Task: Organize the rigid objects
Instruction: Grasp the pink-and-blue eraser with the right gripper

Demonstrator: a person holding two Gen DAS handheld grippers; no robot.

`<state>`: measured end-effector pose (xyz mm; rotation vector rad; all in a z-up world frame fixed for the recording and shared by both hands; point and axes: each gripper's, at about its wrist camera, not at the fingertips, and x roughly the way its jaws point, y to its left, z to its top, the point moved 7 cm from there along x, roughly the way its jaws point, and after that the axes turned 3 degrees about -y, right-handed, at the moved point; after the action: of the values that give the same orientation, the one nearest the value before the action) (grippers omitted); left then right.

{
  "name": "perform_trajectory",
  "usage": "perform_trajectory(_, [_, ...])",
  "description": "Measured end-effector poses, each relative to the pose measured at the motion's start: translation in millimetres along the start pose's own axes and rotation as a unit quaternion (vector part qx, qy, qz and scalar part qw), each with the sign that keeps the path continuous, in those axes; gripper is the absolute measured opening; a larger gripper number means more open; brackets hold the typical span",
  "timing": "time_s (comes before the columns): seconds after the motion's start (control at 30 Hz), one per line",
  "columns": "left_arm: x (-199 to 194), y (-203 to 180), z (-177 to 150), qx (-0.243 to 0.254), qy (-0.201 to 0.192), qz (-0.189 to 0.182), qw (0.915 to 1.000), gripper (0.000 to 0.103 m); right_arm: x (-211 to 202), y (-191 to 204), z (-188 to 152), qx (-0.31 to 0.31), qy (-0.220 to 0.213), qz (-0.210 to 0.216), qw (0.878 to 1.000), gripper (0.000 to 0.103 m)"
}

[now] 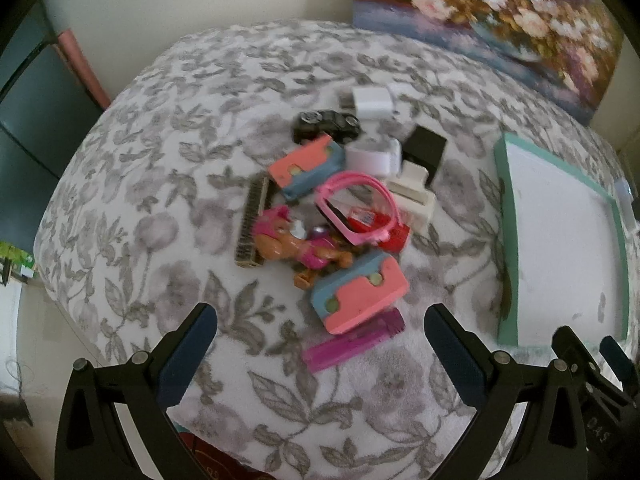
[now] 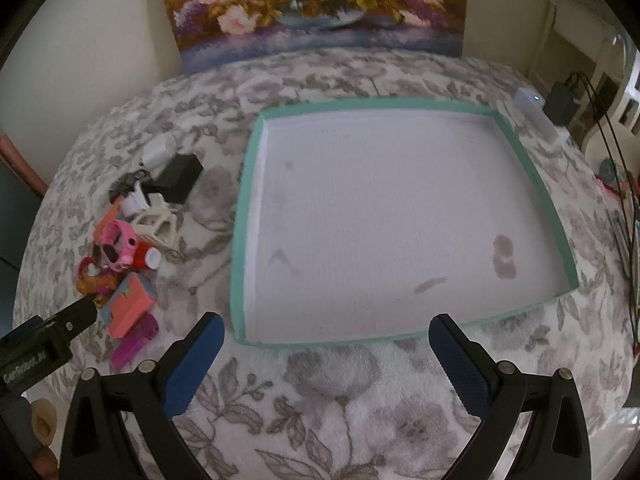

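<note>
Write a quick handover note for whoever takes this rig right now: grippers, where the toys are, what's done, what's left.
Left gripper: open, empty, hovering just short of the toy pile.
Right gripper: open, empty, facing the teal-rimmed tray.
Things: all in one heap on the floral blanket, left of the tray; nearest the left gripper are a purple comb and a pink-blue block.
Done: nothing; the tray is empty.
Left: move every piece into the tray.

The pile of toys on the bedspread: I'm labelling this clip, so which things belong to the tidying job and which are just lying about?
Part of the job:
- teal-rimmed tray, nothing in it
- pink-and-blue blocks
- pink glasses
- puppy figure
- black toy car
- purple comb
- left tool, open
- right tool, open

Just lying about:
- flower painting
- white device and black charger
</note>
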<state>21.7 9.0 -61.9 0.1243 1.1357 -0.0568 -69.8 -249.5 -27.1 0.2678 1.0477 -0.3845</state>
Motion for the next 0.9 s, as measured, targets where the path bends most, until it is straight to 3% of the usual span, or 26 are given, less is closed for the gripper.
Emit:
perform_trajectory(0.17, [0,31,4,-0.055,-0.006,0.024,0.9982,0.103,-14,41,9,-0.062,-0.039,0.04,0.997,0.103])
perform_trajectory(0.3, [12,50,0,-0.068,0.009,0.049,0.9965,0.103,-11,92,0,-0.135,-0.028,0.087,0.987,0.103])
perform_trajectory(0.47, [28,76,-4,-0.098,0.031,0.04,0.9939,0.103,7,145,-18,-0.226,-0.01,0.103,0.969,0.103])
perform_trajectory(0.9, [63,115,-18,-0.144,0.075,0.044,0.9857,0.103,68,189,-35,-0.265,0.056,0.103,0.957,0.103])
